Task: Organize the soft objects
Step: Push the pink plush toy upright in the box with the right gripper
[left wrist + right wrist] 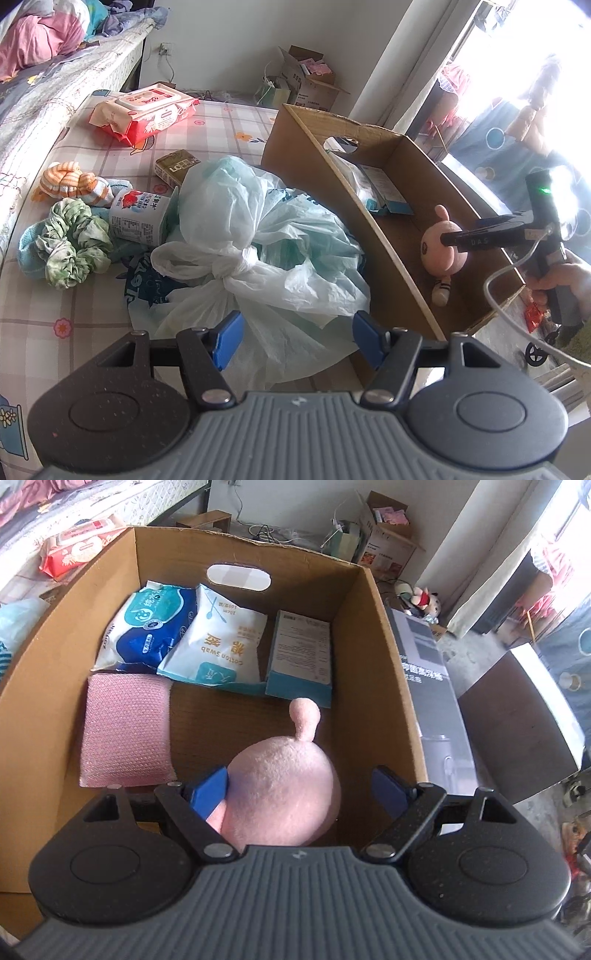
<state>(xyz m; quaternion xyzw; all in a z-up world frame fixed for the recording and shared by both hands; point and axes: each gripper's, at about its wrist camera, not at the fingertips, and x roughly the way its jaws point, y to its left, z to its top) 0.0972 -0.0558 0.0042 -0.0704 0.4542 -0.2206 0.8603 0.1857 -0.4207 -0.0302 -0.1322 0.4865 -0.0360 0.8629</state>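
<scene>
A pink plush toy lies on the floor of an open cardboard box. My right gripper hangs over it, open. Its left blue pad touches the plush, and the right pad stands clear of it. In the left wrist view the right gripper reaches into the box over the plush, held by a hand. My left gripper is open above a knotted pale plastic bag on the checked mattress. Its pads do not press on the bag.
The box also holds a pink sponge pad, a blue wipes pack, a cotton swab bag and a teal carton. On the mattress lie a green scrunchie, striped socks, a cup and red wipes.
</scene>
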